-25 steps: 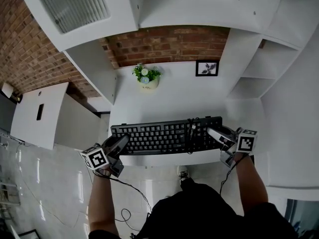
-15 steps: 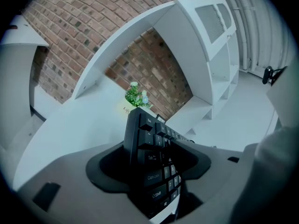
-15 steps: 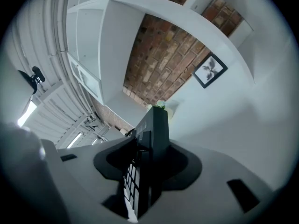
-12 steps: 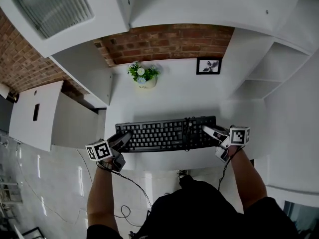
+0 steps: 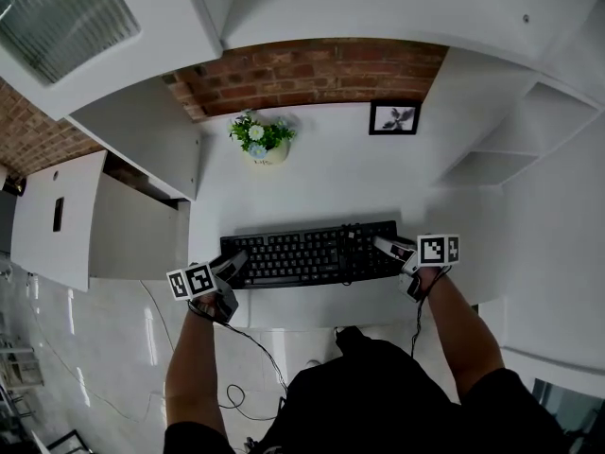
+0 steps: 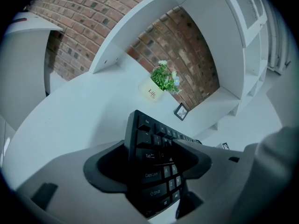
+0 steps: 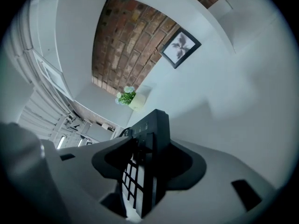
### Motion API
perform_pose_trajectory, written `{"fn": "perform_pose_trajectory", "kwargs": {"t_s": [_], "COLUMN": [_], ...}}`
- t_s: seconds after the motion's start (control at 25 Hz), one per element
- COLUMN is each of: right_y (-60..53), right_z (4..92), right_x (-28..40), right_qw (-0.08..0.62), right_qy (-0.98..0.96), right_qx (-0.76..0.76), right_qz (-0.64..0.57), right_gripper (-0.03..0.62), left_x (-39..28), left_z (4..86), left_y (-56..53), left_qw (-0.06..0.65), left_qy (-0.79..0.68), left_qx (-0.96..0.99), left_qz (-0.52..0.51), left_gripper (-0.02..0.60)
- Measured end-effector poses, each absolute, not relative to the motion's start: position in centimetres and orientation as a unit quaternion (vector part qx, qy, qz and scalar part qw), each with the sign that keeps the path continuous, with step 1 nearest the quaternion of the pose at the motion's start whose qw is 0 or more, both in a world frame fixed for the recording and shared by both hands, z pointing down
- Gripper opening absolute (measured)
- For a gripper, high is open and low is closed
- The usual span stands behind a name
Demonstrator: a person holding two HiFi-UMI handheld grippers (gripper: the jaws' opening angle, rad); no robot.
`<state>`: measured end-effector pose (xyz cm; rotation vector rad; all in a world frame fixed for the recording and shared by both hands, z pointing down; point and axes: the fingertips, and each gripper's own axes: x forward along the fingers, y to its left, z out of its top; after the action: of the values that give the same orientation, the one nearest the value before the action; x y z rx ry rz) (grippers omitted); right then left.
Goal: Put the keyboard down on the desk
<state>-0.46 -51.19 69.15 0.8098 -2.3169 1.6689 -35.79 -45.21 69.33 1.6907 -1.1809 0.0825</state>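
Currently: left gripper clamping keyboard at left end; right gripper jaws just been opening, right end sitting loose between them; keyboard lying level along desk front edge.

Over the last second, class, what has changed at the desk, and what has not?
The left gripper and right gripper lowered the keyboard toward the desk; it lies on or just above it. The right jaws have just been opening with the keyboard's end between them; the left gripper still clamps its end. The plant and picture stayed put.
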Motion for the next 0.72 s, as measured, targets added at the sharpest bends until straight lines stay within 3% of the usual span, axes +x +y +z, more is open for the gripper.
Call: {"fn": "perform_pose_trajectory", "kwargs": {"t_s": [0.72], "right_y": [-52.4], "right_z": [72.6], "right_x": [1.0], "right_qw": [0.214], "right_qy": [-0.764], "right_qx": [0.379], "right_qz": [0.476], "right_gripper": [0.265], "left_x": [-36.0], "left_z": [71.3], "left_y": [-46.1], "left_qw": [0.461], "left_qy": [-0.564], "left_qx": [0.676], "left_qz": [0.113], "left_gripper": [0.324]}}
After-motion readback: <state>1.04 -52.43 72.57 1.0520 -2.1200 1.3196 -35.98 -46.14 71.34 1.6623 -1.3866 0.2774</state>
